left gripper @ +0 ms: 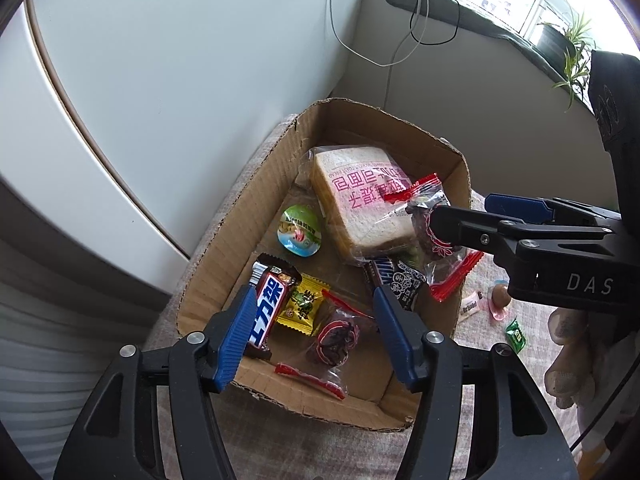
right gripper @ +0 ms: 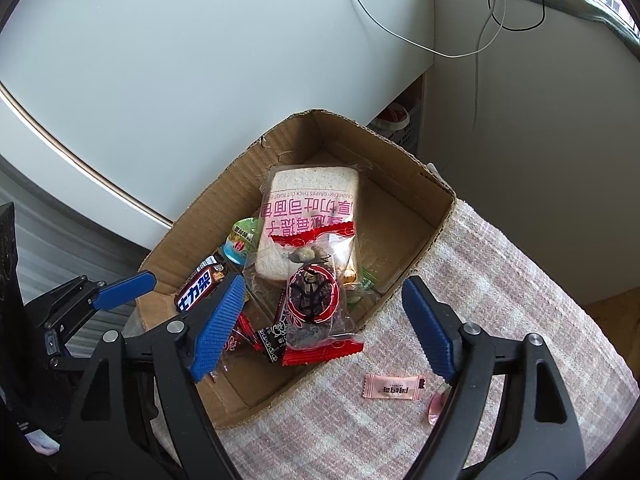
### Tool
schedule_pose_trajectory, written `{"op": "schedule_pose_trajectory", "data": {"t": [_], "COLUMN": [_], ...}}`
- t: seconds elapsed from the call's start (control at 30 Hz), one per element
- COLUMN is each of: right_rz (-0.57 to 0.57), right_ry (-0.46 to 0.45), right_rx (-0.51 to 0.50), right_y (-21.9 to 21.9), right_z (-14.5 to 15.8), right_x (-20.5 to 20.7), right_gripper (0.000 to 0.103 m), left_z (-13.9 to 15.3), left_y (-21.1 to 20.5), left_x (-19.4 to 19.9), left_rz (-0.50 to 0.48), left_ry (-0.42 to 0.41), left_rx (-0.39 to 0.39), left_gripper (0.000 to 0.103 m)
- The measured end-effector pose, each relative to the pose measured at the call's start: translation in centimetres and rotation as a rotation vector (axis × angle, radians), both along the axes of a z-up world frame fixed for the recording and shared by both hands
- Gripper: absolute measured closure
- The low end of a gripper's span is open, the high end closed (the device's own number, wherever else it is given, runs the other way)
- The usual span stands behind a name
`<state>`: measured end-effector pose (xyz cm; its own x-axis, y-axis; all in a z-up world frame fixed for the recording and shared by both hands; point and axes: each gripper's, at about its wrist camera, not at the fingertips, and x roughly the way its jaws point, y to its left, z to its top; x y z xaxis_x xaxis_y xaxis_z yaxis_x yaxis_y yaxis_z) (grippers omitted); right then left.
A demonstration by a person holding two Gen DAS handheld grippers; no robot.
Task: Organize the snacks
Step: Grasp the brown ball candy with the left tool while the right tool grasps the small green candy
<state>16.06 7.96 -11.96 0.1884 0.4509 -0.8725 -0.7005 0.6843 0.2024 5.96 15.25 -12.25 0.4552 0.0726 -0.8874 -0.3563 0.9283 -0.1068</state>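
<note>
1. Left gripper [left gripper: 316,334]: jaws wide apart, nothing pinched; hovering over near end of cardboard box [left gripper: 240,216].
2. Right gripper [right gripper: 324,328]: jaws spread too, nothing gripped, over box's right wall.
3. Btwn left jaws, in box: 1 chocolate bar [left gripper: 267,312], 1 yellow sachet [left gripper: 305,305], 1 red-edged clear pack [left gripper: 335,338].
4. Beyond left jaws: 1 bagged bread slice [left gripper: 360,204], 1 round green cup [left gripper: 300,231].
5. Btwn right jaws: 1 more red-edged pack [right gripper: 316,300], lying on bread & box edge.
6. Outside box, on checked cloth [right gripper: 500,280] nr right jaw: 1 pink candy [right gripper: 394,387], 1 green candy [left gripper: 516,336].
</note>
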Motion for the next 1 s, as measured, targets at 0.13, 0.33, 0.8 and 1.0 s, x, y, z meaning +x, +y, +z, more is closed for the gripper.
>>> {"op": "schedule_pose_trajectory", "data": {"t": [0.13, 0.33, 0.8, 1.0], "right_rz": [-0.009, -0.02, -0.13, -0.194], "right_ry": [-0.009, -0.023, -0.043, -0.092], "right_rx": [0.008, 0.019, 0.077, 0.066], "right_y": [-0.7, -1.9, -8.0, -12.3], "right_z": [0.7, 1.8, 3.3, 3.1], "right_x": [-0.2, -0.8, -1.0, -0.9], "right_gripper": [0.02, 0.02, 0.02, 0.02], "left_z": [0.4, 1.2, 2.2, 2.0], "left_y": [-0.4, -1.5, -4.5, -6.5], "left_x": [-0.1, -0.2, -0.3, -0.1], "left_rz": [-0.005, -0.02, -0.075, -0.122], "left_ry": [-0.006, -0.02, -0.043, -0.043], "left_rx": [0.003, 0.011, 0.012, 0.003], "left_gripper": [0.043, 0.043, 0.043, 0.043]}}
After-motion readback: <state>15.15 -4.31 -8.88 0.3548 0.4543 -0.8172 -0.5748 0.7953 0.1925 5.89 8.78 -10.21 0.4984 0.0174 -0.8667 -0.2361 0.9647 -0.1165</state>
